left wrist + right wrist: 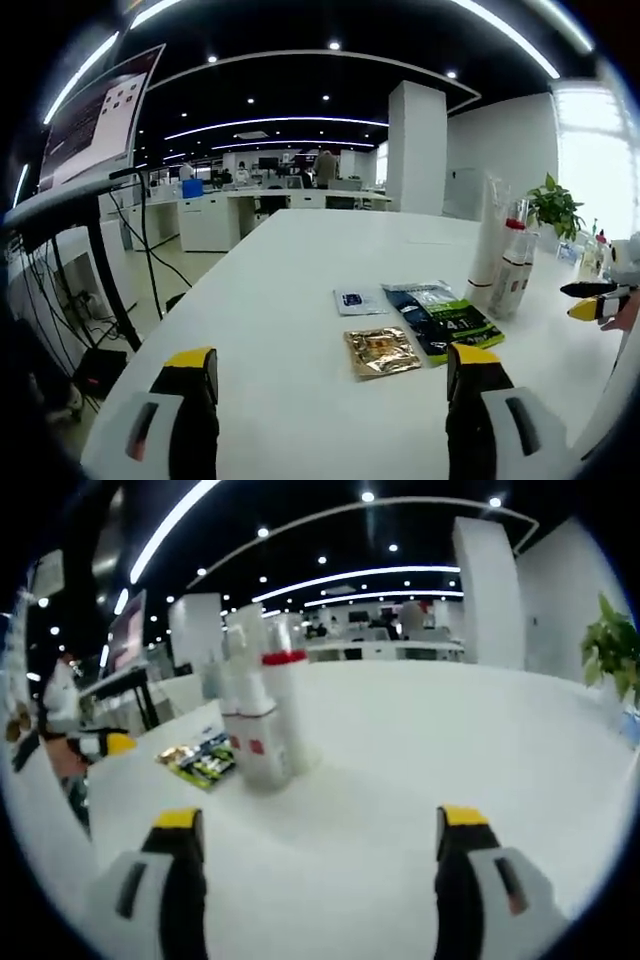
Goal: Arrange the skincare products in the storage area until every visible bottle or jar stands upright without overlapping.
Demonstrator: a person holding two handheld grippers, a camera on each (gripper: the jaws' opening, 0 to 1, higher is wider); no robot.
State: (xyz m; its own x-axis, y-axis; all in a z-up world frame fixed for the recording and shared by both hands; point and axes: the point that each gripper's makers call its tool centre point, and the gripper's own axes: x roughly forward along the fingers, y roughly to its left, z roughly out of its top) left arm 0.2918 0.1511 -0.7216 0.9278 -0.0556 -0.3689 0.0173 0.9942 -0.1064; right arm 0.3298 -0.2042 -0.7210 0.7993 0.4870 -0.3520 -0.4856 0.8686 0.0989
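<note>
White table in a lit open office, sachets, upright bottles, both tools spread, empty.

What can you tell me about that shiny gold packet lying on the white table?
The gold packet is a small, flat, roughly square sachet of glossy, foil-like material with a crinkled surface that catches the light; its print is too blurred to read. It lies flat on the white table, turned slightly askew. Its right edge sits close against the dark packet with green print; whether they touch is unclear. Neither gripper touches it.
</note>
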